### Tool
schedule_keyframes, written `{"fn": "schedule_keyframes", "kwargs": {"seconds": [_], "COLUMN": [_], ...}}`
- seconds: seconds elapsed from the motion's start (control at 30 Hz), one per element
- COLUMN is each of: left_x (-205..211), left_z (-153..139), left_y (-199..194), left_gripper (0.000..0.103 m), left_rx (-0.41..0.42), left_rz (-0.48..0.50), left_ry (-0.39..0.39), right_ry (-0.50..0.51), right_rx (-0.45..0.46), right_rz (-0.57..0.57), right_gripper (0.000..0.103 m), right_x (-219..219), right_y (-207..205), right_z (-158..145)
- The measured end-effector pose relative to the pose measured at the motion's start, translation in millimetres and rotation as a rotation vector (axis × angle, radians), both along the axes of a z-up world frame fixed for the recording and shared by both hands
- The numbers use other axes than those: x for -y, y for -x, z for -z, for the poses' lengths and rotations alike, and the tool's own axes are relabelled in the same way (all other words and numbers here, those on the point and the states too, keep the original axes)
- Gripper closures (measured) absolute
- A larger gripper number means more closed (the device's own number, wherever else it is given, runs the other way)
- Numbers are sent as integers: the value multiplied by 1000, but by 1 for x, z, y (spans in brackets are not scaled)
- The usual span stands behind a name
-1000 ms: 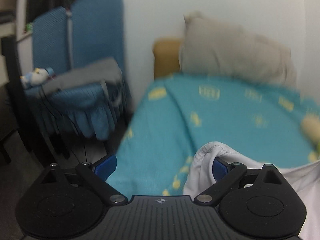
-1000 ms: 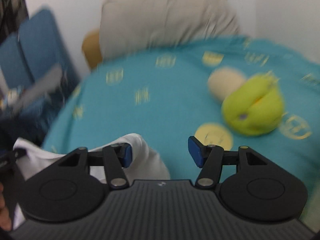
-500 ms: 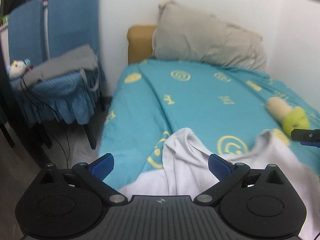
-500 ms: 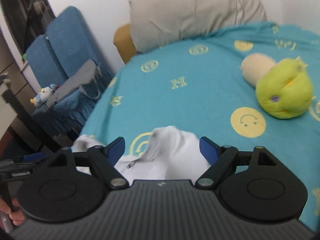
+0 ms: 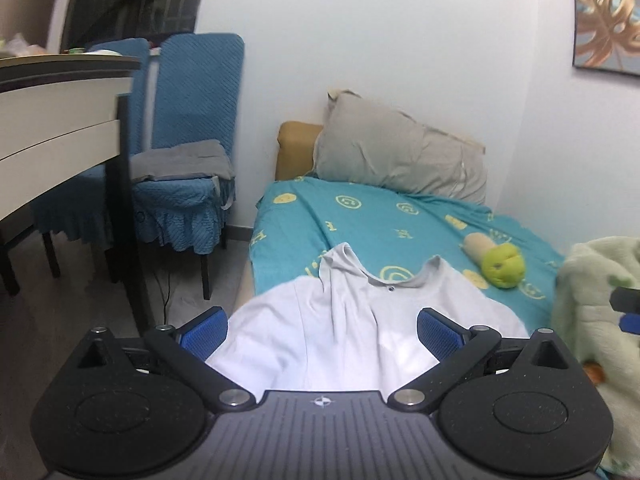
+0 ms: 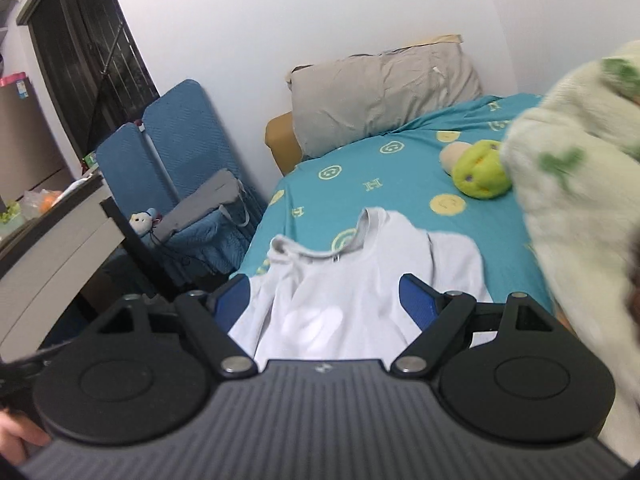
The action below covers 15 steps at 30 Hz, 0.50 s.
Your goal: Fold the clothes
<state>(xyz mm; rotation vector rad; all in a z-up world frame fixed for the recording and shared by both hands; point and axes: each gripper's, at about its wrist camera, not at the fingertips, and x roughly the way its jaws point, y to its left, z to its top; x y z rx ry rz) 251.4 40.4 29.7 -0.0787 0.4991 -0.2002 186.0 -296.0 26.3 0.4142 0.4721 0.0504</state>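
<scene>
A white T-shirt (image 5: 340, 320) lies on the teal bed sheet (image 5: 380, 216), collar toward the pillow, with a fold of cloth bunched at its left shoulder. It also shows in the right wrist view (image 6: 352, 280). My left gripper (image 5: 322, 330) is open and empty, held above the shirt's near part. My right gripper (image 6: 326, 300) is open and empty too, above the shirt's lower body. The right gripper's tip shows at the far right of the left wrist view (image 5: 626, 308).
A grey pillow (image 5: 400, 156) lies at the bed's head. A green plush toy (image 5: 502, 266) sits on the sheet to the right. A fluffy pale green blanket (image 6: 580, 160) is at the right. Blue chairs (image 5: 188, 140) and a table (image 5: 60, 112) stand left of the bed.
Both grippers have let go of the shirt and pulled back and up from it. The shirt now lies spread on the bed.
</scene>
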Motion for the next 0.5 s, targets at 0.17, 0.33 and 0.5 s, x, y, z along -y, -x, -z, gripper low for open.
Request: {"fn": "schedule_keyframes", "kwargs": {"seconds": [0.17,0.33,0.5], "left_x": [-6,-12,-22], "left_z": [16,33,51], "left_y": [36,72,89], "left_gripper": [1,1,1], "left_rx": [10,21,10], "left_rz": [-6,-13,-28], "left_ry": [8,16,54], "right_ry": [4,30,41], "right_rx": [45,47,46], "right_rz": [21,-10,-3], "right_gripper": [20,20,20], "right_x": [-8,-13,-17], "right_y": [74,82,79], "right_z": [10,14,16]}}
